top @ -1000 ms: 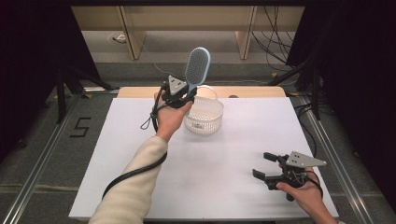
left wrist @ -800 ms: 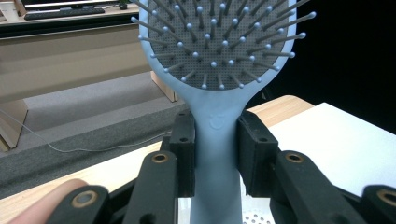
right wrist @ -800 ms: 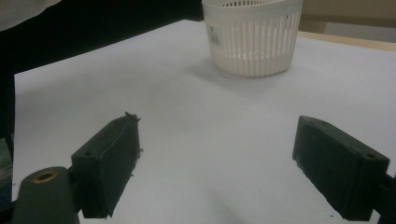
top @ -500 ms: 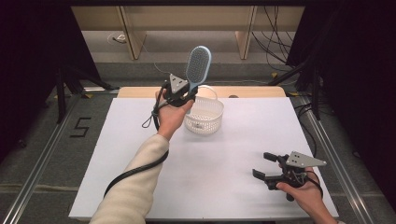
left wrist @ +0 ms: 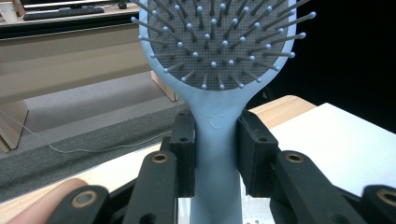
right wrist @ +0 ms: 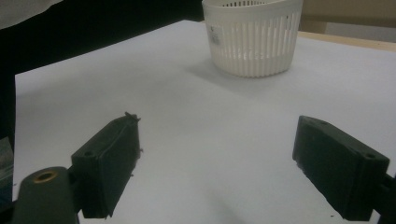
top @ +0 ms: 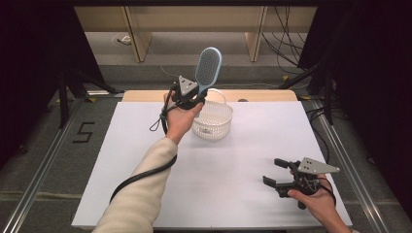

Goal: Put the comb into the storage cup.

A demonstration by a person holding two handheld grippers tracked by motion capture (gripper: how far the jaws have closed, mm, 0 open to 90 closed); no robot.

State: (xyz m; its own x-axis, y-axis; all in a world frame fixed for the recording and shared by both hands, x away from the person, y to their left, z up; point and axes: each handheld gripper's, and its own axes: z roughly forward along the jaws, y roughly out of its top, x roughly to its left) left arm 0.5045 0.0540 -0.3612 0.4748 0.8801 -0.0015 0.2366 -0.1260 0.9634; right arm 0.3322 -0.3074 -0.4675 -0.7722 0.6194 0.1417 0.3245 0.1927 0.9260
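A light blue hairbrush [top: 208, 70] stands upright in the air at the back of the table, its bristle pad toward me. My left gripper [top: 191, 99] is shut on its handle, just left of and above a white slatted basket [top: 214, 121]. In the left gripper view both black pads press the hairbrush [left wrist: 219, 70] handle, with the left gripper [left wrist: 215, 156] squeezing from either side. My right gripper [top: 276, 172] rests low near the table's front right, open and holding nothing. The right gripper [right wrist: 217, 168] view has the basket [right wrist: 252, 35] ahead.
A white sheet covers the table [top: 145, 160], with a strip of bare wood along the far edge. Shelving legs and cables stand on the floor behind. A cable runs from the left gripper along the person's pale sleeve [top: 141, 194].
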